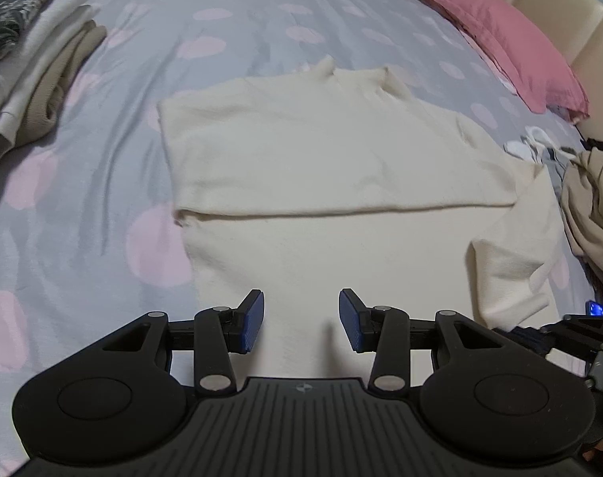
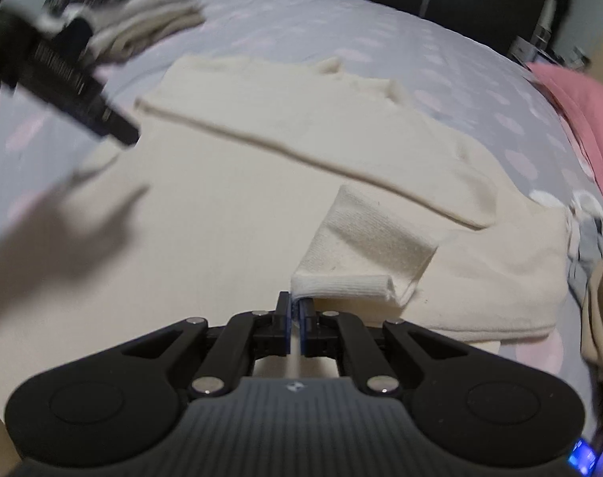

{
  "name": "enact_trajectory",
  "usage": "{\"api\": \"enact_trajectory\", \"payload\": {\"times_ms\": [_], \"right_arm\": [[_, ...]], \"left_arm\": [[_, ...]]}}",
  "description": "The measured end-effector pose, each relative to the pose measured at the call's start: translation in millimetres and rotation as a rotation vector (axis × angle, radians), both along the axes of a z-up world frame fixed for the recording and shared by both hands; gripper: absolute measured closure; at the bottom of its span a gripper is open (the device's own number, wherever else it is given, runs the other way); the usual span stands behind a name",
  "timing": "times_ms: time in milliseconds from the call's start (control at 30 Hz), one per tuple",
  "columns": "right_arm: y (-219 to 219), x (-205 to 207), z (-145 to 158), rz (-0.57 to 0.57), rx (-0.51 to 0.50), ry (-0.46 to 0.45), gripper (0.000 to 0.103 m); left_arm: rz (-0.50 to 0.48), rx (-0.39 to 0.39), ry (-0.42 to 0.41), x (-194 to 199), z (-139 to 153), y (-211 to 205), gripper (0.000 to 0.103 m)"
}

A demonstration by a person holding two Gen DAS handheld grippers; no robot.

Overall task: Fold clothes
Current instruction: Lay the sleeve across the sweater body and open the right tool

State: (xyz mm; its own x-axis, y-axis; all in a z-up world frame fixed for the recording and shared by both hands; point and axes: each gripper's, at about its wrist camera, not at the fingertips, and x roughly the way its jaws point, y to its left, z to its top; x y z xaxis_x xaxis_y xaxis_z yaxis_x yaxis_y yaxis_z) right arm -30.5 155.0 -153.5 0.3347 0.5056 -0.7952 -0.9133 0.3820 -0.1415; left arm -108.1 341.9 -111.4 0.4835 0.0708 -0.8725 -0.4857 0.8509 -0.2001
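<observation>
A cream sweater [image 1: 321,167] lies flat on the bed, one sleeve folded across its chest. My left gripper [image 1: 301,318] is open and empty, hovering over the sweater's lower body. In the right wrist view the sweater [image 2: 222,206] fills the middle. My right gripper [image 2: 295,310] is shut on the ribbed cuff [image 2: 341,286] of the other sleeve [image 2: 373,234], holding it over the body. The right gripper also shows at the right edge of the left wrist view [image 1: 580,334]. The left gripper appears blurred at upper left in the right wrist view [image 2: 63,79].
The bedspread [image 1: 102,159] is grey with pink dots. A stack of folded clothes [image 1: 35,79] sits at the far left. A pink pillow [image 1: 512,43] lies at the back right. A heap of unfolded clothes [image 1: 592,206] lies at the right edge.
</observation>
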Motion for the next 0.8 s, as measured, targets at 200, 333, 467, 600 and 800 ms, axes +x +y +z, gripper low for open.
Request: {"api": "enact_trajectory", "payload": {"times_ms": [200, 333, 467, 600, 800], "right_arm": [[1, -20, -8, 0.125, -0.042, -0.062, 0.075], [0, -33, -8, 0.190, -0.054, -0.084, 0.076], [-4, -33, -2, 0.187, -0.037, -0.061, 0.075], [-2, -32, 6, 0.181, -0.018, -0.042, 0.069], [-5, -34, 3, 0.181, -0.056, -0.044, 0.063]], "left_arm": [[-0.019, -0.001, 0.010, 2, -3, -6, 0.064], [-0.029, 0.000, 0.013, 2, -4, -10, 0.064], [-0.030, 0.001, 0.011, 0, -3, -11, 0.064], [-0.027, -0.010, -0.002, -1, -1, -12, 0.064], [-0.024, -0.099, -0.063, 0, 1, -14, 0.063]]}}
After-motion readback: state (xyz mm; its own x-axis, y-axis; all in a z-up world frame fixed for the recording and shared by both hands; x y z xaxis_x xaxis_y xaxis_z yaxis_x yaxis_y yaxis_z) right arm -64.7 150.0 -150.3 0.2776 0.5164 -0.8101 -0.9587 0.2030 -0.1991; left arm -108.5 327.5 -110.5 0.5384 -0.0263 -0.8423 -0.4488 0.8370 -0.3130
